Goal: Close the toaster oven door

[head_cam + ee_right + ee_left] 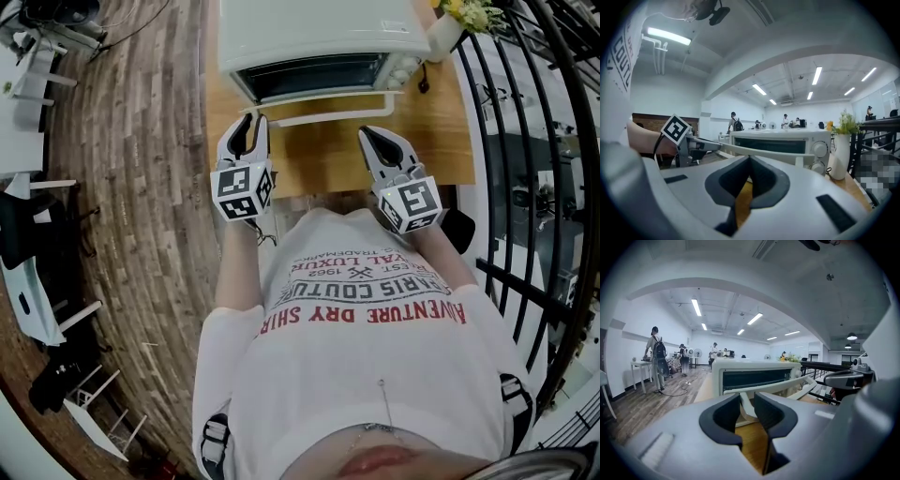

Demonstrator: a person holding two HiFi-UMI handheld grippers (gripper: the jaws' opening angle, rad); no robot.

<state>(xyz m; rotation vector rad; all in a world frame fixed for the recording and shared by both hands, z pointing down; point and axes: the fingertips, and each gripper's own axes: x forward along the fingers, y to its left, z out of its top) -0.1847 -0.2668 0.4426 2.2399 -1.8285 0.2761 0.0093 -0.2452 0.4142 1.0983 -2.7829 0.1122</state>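
Note:
A white toaster oven (309, 37) stands at the far side of a wooden table (441, 122). Its glass door (314, 77) hangs open towards me, and the white handle bar (323, 117) is the nearest part. My left gripper (248, 127) hovers just short of the handle's left end; its jaws stand apart with nothing between them. My right gripper (375, 136) is near the handle's right end, its jaws shut and empty. The left gripper view shows the oven (759, 366) and handle (787, 387) beyond the gripper (746, 401). In the right gripper view the handle (764, 152) lies past the gripper (750, 161).
A white vase of yellow flowers (450, 28) stands at the oven's right corner, and also shows in the right gripper view (840, 154). A black railing (525, 141) runs along the table's right side. Wooden floor and white furniture (28, 94) lie to the left. People stand far off in the room.

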